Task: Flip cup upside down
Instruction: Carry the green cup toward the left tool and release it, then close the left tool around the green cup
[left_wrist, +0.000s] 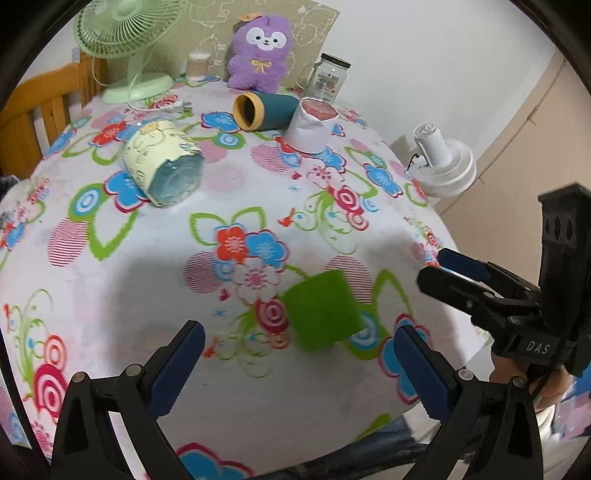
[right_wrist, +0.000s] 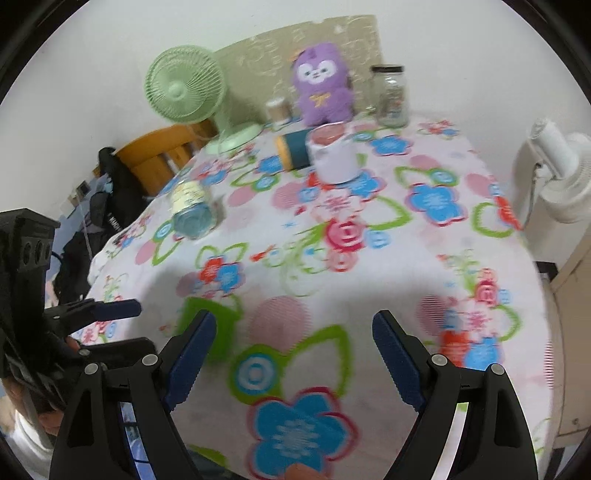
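Note:
A white cup with a pink inside (left_wrist: 311, 124) stands upright at the far side of the flowered table; it also shows in the right wrist view (right_wrist: 334, 155). A teal cup with a yellow rim (left_wrist: 264, 110) lies on its side just left of it, and appears again in the right wrist view (right_wrist: 294, 148). A pale yellow cup with a blue base (left_wrist: 162, 160) lies on its side at the left (right_wrist: 191, 210). My left gripper (left_wrist: 299, 363) is open and empty near the front edge. My right gripper (right_wrist: 294, 356) is open and empty, also near the front edge.
A green square patch (left_wrist: 321, 310) lies between the left fingers. At the back stand a green fan (left_wrist: 122, 40), a purple plush toy (left_wrist: 260, 55), a glass jar (left_wrist: 328, 79) and a cotton swab pot (left_wrist: 197, 66). A white fan (left_wrist: 443, 162) stands off the right edge. A wooden chair (left_wrist: 37, 114) is left.

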